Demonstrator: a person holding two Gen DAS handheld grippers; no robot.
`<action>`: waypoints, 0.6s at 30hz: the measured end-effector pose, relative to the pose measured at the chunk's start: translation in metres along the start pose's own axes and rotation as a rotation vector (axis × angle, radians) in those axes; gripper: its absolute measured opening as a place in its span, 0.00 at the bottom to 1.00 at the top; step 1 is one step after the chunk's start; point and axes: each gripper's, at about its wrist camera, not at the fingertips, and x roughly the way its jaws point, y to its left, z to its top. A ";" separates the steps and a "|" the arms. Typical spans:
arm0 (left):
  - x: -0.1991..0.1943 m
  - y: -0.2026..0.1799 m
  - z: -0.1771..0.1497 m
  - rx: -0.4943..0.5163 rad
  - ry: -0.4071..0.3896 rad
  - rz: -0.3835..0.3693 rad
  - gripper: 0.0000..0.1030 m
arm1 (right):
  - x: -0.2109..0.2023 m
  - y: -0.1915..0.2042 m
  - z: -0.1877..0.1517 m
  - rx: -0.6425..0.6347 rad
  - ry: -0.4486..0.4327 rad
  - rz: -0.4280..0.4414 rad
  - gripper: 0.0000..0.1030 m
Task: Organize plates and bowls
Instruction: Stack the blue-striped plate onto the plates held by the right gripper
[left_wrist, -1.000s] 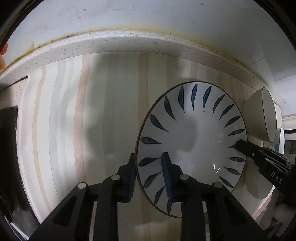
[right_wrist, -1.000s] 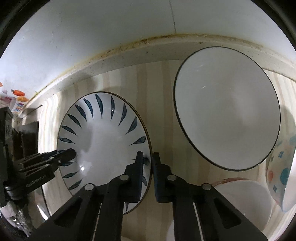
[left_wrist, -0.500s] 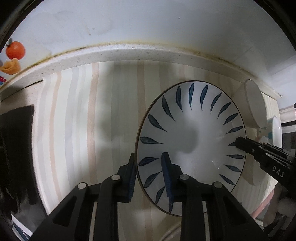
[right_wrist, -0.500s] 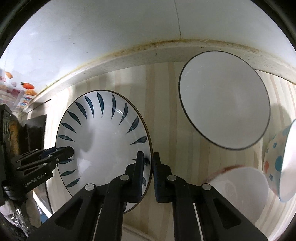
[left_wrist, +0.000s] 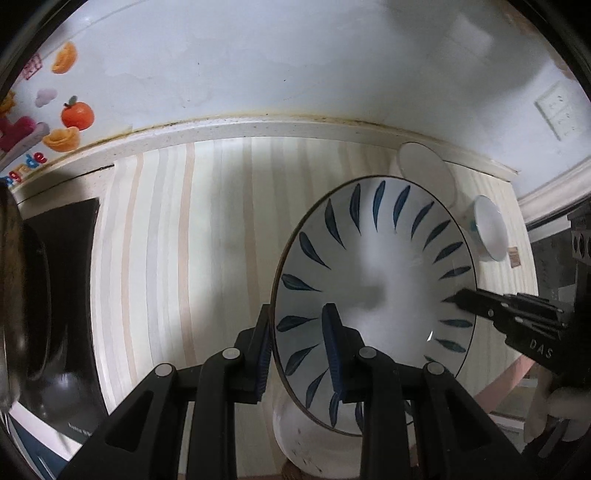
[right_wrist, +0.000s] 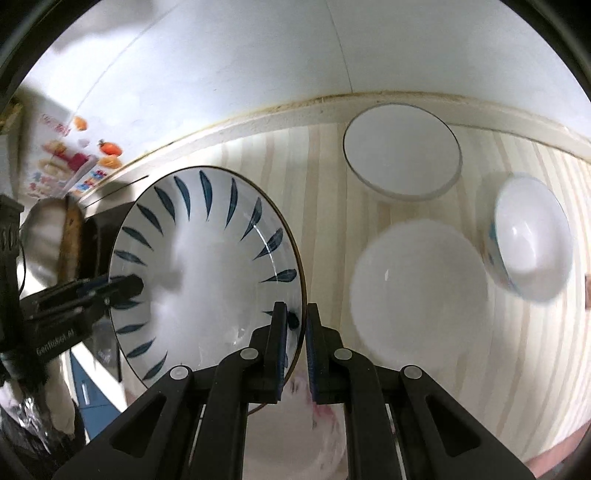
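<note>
Both grippers were clamped on opposite rim edges of the round white ceramic plate w/ blue leaf pattern (left_wrist: 373, 299): left gripper (left_wrist: 297, 347) at the plate's left edge, right gripper (right_wrist: 295, 343) at its right edge. Plate was held in the air above the pale striped countertop (left_wrist: 177, 236), over a plain white bowl (right_wrist: 417, 288).

Procedure: keep both grips level & moving in sync, no twist on the rim; lower it squarely onto the stack.

Vs. 1 s earlier: plate rode higher off the counter; more bowls in view, incl. a black-rimmed white bowl (right_wrist: 402, 155) by the wall. Grips were unchanged.
</note>
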 end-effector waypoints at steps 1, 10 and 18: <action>-0.003 -0.003 -0.005 0.001 -0.002 -0.002 0.23 | -0.006 0.001 -0.008 0.000 -0.001 0.006 0.11; -0.006 -0.005 -0.054 0.011 0.039 -0.006 0.23 | -0.041 -0.001 -0.060 0.006 -0.022 0.023 0.11; 0.015 -0.006 -0.085 0.003 0.111 -0.011 0.23 | -0.031 -0.010 -0.093 0.026 0.021 0.022 0.11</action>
